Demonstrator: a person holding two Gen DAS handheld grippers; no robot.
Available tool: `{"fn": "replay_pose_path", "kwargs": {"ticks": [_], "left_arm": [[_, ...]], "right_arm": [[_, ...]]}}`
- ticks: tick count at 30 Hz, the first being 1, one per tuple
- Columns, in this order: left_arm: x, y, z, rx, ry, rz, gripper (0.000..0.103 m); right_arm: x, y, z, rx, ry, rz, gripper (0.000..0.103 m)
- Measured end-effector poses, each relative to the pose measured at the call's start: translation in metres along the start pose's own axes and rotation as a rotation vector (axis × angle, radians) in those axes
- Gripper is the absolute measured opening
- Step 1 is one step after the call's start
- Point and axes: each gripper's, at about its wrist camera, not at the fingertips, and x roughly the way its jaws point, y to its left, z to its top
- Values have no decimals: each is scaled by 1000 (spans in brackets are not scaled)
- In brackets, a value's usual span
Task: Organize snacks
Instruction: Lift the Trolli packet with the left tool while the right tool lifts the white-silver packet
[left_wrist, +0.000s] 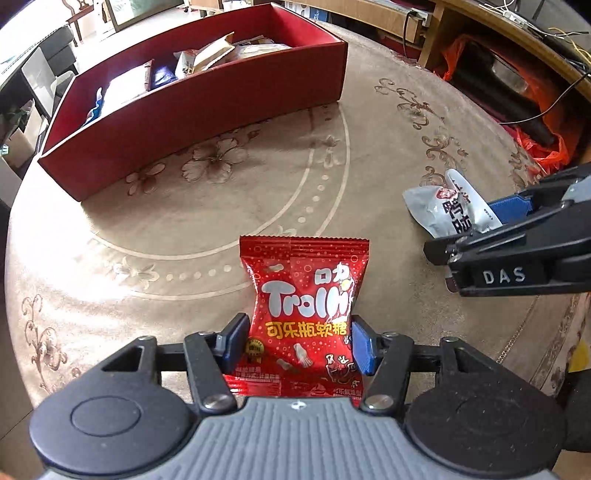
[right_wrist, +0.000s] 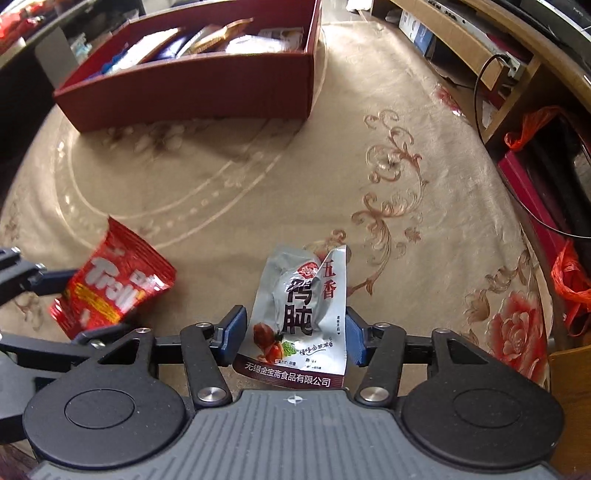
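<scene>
Well short of the red box (left_wrist: 192, 122), both jaws pinching packets, carpet (left_wrist: 258, 192) between.

Red snack pkt (left_wrist: 304, 314): big silver-white "Trolli" logo, partly cut by crease on the right; white "口力" above it at top right; yellow line "可乐瓶软糖" below. Small print at pkt's bottom edge too tiny to read. In right wrist view same pkt (right_wrist: 114, 280) shows only "Troll", blurred.

Silver pouch (right_wrist: 301, 314): large dark "鸭肫" down the middle, red "五香" at upper right, white line on dark-red band at bottom "无锡金宝斋食品有限公司". Small round red logo at top and the fine print unreadable.

Right claw (left_wrist: 476, 240), seen from left wrist cam: white letters "DAS" on its black body.
</scene>
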Motion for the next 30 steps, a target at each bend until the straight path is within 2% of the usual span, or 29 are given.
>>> {"fn": "replay_pose_path", "kwargs": {"ticks": [2, 3, 5, 8, 13, 16, 18, 20, 23, 26, 28, 30], "left_arm": [[0, 0, 1, 2, -1, 4, 54], [2, 0, 3, 3, -2, 7, 56], [4, 0, 5, -6, -2, 11, 58], [6, -2, 7, -6, 0, 15, 62], [10, -2, 9, -2, -7, 25, 73], [11, -4, 9, 5, -10, 27, 77], [13, -3, 9, 3, -14, 25, 80], [14, -2, 10, 6, -7, 9, 82], [14, -2, 9, 7, -8, 12, 81], [10, 0, 9, -6, -9, 22, 68], [7, 3, 8, -25, -6, 19, 54], [5, 7, 7, -49, -2, 13, 50]], "right_arm": [[2, -5, 3, 36, 1, -1, 69], [2, -8, 5, 59, -1, 10, 77], [-1, -16, 9, 97, -33, 19, 84], [-4, -20, 14, 107, -59, 39, 87], [8, -13, 13, 91, -23, 11, 84], [11, -9, 9, 78, -11, -9, 76], [10, -9, 8, 65, -18, -31, 67], [8, -7, 6, 63, -21, -34, 64], [7, -6, 5, 52, -25, -39, 62], [4, -4, 2, 42, -28, -46, 61], [0, -3, -2, 35, -35, -51, 61], [-4, -1, -6, 43, -43, -51, 60]]}}
